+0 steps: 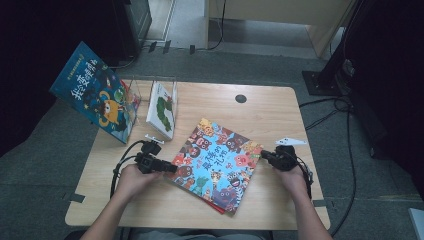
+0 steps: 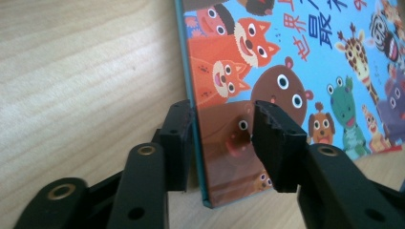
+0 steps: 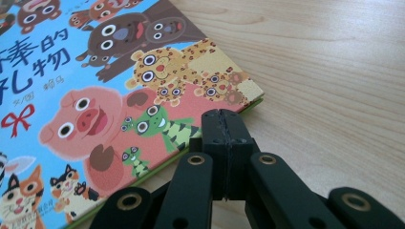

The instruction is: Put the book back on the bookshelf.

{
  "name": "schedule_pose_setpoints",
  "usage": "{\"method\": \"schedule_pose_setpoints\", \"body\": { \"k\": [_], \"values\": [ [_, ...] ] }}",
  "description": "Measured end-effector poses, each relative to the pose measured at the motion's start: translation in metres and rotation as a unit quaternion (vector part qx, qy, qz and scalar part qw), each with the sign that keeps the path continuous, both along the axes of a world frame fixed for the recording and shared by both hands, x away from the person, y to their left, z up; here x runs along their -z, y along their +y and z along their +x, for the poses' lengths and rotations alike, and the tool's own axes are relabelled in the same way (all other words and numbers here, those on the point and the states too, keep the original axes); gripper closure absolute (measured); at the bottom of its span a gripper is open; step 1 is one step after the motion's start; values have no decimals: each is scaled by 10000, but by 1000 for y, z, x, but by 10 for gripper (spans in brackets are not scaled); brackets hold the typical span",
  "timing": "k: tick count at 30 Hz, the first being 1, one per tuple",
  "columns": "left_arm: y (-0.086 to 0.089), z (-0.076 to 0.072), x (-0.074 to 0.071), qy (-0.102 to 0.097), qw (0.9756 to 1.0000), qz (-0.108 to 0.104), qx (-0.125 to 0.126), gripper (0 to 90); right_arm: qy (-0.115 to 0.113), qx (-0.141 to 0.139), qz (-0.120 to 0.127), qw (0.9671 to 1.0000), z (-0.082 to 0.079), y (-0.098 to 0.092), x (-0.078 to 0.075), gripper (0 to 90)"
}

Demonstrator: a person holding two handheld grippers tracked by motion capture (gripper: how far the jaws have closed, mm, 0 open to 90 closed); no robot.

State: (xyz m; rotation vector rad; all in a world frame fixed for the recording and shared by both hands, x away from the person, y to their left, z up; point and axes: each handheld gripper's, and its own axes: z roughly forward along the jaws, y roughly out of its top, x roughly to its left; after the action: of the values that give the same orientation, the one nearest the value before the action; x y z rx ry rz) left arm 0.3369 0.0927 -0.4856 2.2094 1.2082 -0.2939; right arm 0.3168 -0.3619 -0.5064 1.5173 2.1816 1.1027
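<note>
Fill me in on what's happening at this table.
A person works a picture book lying flat on the wooden table. The left gripper straddles the book's edge, jaws open on either side of it. The right gripper is shut, resting at the book's opposite edge, holding nothing. Two more books stand at the back left.

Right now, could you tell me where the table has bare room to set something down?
The table is bare along its far right, between the black grommet and the picture book, and along the near edge. The far left is crowded by the clear stand holding two upright books.
</note>
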Motion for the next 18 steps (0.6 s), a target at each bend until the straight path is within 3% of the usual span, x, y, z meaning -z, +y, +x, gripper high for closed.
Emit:
{"method": "schedule_pose_setpoints", "body": {
  "k": [3,12,18],
  "values": [
    [2,-3,0,97,9998,-152,-24,667,-29,12,3,10000,3,0,1,898],
    [7,-13,-1,182,9996,-193,12,753,-4,-4,-21,10000,13,5,0,899],
    [9,-15,-1,227,9994,-271,-67,748,-23,-33,-54,10000,17,8,0,899]
  ]
}}
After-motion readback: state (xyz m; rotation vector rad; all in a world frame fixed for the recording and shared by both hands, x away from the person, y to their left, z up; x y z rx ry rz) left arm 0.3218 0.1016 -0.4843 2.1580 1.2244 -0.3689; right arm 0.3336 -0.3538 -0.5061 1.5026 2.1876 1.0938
